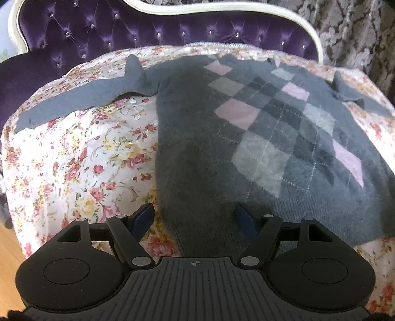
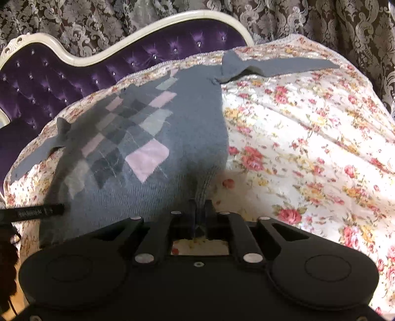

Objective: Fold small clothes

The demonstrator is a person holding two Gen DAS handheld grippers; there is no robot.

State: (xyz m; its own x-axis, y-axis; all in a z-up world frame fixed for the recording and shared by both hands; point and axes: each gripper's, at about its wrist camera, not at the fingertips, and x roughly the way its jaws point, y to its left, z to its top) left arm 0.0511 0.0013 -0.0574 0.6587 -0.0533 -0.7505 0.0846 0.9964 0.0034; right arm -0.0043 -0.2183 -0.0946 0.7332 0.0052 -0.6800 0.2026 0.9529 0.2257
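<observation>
A small grey knitted sweater (image 1: 197, 138) with a pink and grey argyle front lies flat on a floral quilt (image 1: 81, 158), its sleeves spread out to both sides. My left gripper (image 1: 195, 217) is open, its fingers either side of the sweater's left hem corner. In the right wrist view the same sweater (image 2: 158, 138) fills the left half. My right gripper (image 2: 199, 210) is shut on the sweater's right hem corner, which is pinched between the jaws. The left gripper's finger (image 2: 37, 211) shows at the far left.
The quilt (image 2: 308, 138) covers a seat with a purple tufted back (image 1: 172, 27) and a cream carved frame (image 2: 138, 34). Patterned curtains (image 2: 321, 22) hang behind. Wooden floor (image 1: 9, 244) shows at the lower left.
</observation>
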